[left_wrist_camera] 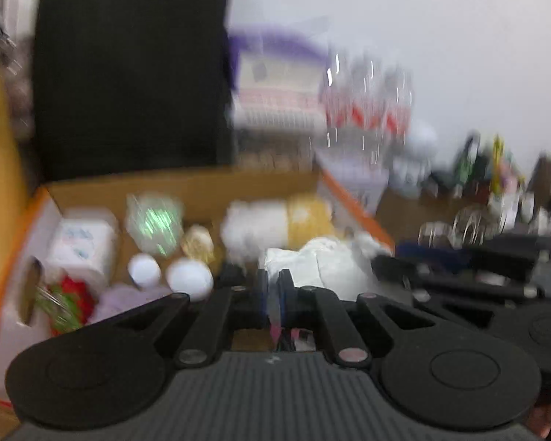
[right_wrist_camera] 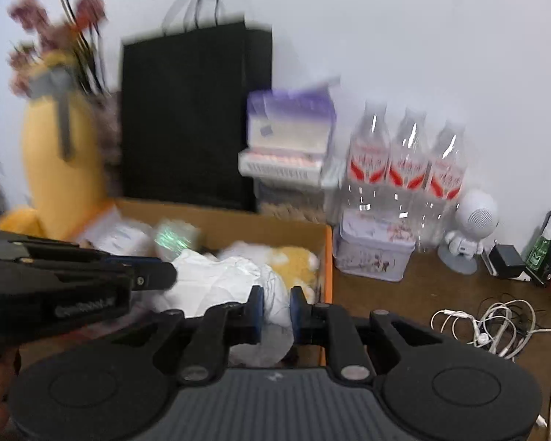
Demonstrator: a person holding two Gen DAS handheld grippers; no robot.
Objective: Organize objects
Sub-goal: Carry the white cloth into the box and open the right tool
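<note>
An open cardboard box [left_wrist_camera: 187, 183] with orange edges holds several items: two white balls [left_wrist_camera: 189, 279], a green shiny object [left_wrist_camera: 156, 224], a white and yellow plush [left_wrist_camera: 275, 224] and crumpled white paper or cloth [left_wrist_camera: 323, 264]. My left gripper [left_wrist_camera: 273, 286] hovers over the box's near side, fingers nearly together, nothing clearly between them. My right gripper [right_wrist_camera: 277, 305] is over the box's [right_wrist_camera: 328, 257] right part above the white paper [right_wrist_camera: 220, 279], fingers a small gap apart. The left gripper [right_wrist_camera: 154, 275] shows in the right wrist view. Both views are blurred.
A black paper bag [right_wrist_camera: 194, 117] stands behind the box. A yellow plush toy [right_wrist_camera: 62, 169] is at the left. Three water bottles [right_wrist_camera: 407, 161], a tin [right_wrist_camera: 373, 253], a white robot figure [right_wrist_camera: 474, 228], stacked boxes [right_wrist_camera: 290, 136] and white cables [right_wrist_camera: 496, 323] are at the right.
</note>
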